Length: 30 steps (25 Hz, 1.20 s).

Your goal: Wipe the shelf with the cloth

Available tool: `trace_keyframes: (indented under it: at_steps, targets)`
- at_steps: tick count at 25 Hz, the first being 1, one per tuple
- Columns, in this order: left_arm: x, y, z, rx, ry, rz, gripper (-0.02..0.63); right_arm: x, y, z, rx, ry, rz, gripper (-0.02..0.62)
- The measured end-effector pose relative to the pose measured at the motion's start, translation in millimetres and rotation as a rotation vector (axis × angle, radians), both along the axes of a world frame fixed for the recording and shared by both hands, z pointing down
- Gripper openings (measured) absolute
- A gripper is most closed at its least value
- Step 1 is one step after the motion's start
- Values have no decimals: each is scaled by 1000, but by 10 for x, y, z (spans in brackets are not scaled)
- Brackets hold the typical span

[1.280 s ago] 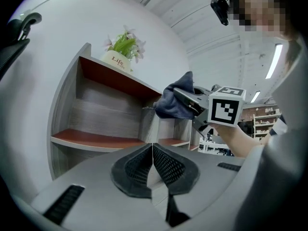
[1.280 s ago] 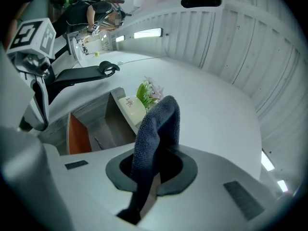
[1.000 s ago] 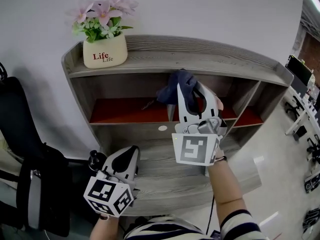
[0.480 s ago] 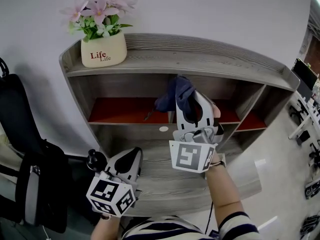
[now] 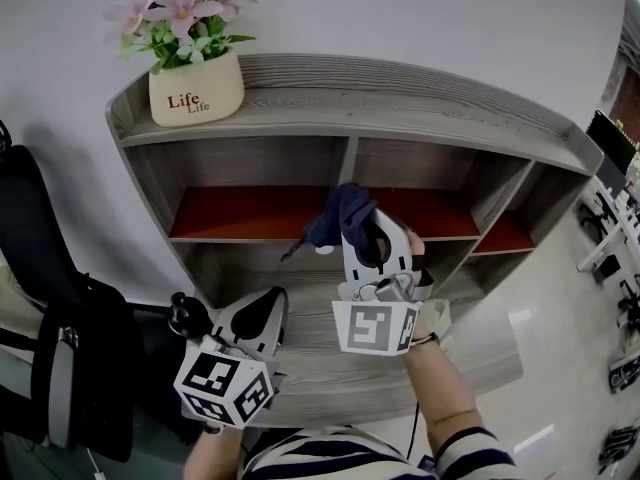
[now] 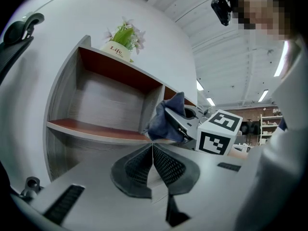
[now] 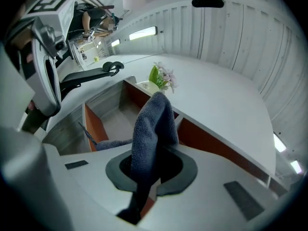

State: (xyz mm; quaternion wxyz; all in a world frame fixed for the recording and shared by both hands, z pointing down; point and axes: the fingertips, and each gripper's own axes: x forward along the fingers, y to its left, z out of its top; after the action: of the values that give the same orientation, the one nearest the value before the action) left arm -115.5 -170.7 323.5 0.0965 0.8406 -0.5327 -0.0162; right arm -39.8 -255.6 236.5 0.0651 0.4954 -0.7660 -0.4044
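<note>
Approach step, seemingly: right claw (image 5: 362, 236) is clamping the dark blue terry cloth (image 5: 335, 216) just before the red middle tier (image 5: 240, 214) of the grey wooden shelf (image 5: 420, 103); left claw (image 5: 258, 318) is idling closed, empty, below. Next is likely calling for pressing cloth onto that tier.

Cream flower pot (image 5: 196, 90) (printed "Life", pink blossoms) stands upright before the white wall (image 5: 450, 18). Black office chair (image 5: 45, 298) at far left; pale glossy floor (image 5: 545, 353) at lower right.
</note>
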Motion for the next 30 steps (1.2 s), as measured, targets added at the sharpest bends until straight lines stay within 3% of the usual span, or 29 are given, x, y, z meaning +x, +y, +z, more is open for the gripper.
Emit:
trace_keyframes:
  at_steps: [18, 23, 30]
  targets:
    - [273, -49, 76, -24, 1, -24, 17, 30, 2, 678, -183, 53, -90, 44]
    - [427, -46, 141, -32, -10, -24, 18, 57, 9, 746, -199, 101, -122, 44]
    - [341, -115, 198, -48, 16, -18, 17, 26, 13, 790, -220, 132, -134, 44]
